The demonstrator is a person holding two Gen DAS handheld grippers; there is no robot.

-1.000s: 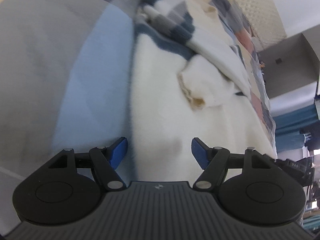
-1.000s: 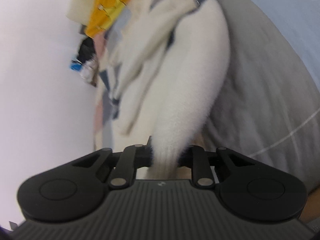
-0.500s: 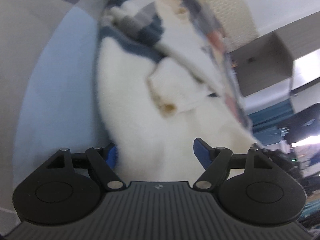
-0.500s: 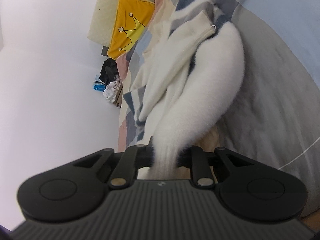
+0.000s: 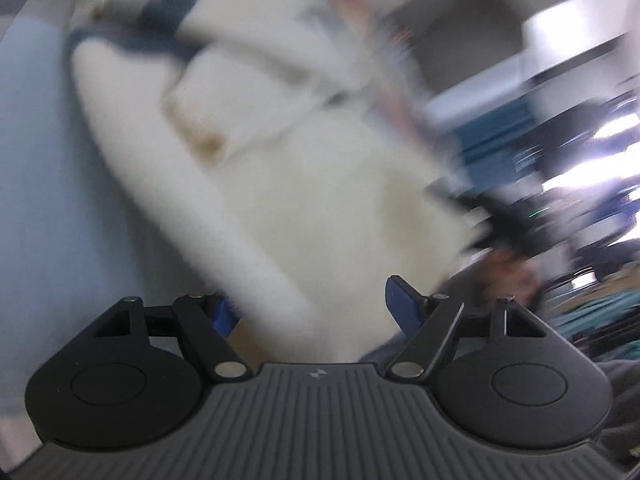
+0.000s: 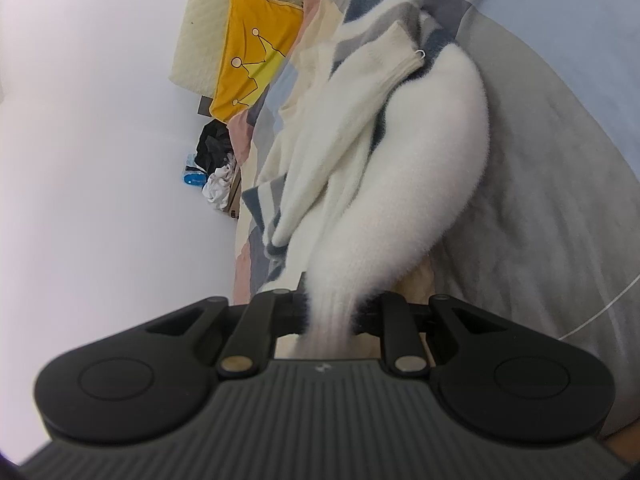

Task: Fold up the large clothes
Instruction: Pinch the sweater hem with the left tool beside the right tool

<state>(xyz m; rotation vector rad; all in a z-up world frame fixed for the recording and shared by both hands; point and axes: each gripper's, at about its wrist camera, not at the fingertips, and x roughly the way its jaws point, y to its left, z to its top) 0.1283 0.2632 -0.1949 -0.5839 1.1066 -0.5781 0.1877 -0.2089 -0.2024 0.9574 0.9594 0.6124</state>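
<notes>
A fluffy white sweater [image 6: 420, 184] with blue-grey stripes lies rumpled on the bed, one ribbed cuff [image 6: 400, 56] folded over its body. My right gripper [image 6: 332, 312] is shut on a bunched edge of it, and the fabric runs taut from the jaws up the bed. In the blurred left wrist view the same white sweater [image 5: 280, 184] fills the middle. My left gripper [image 5: 312, 304] stands wide with its jaws closing, and sweater fabric lies between the blue pads [image 5: 402, 306]; the left pad is partly hidden behind it.
The bed has a grey cover [image 6: 540, 160] with a light-blue part [image 5: 36, 160]. A yellow crown pillow [image 6: 252, 52] and a cream quilted pillow [image 6: 208, 20] lean at its head. Dark and white clothes [image 6: 214, 148] are piled by the wall.
The left wrist view has swung and rolled, now blurred; the sweater has slid left in it and room furniture shows at right. The right gripper has kept its hold.
</notes>
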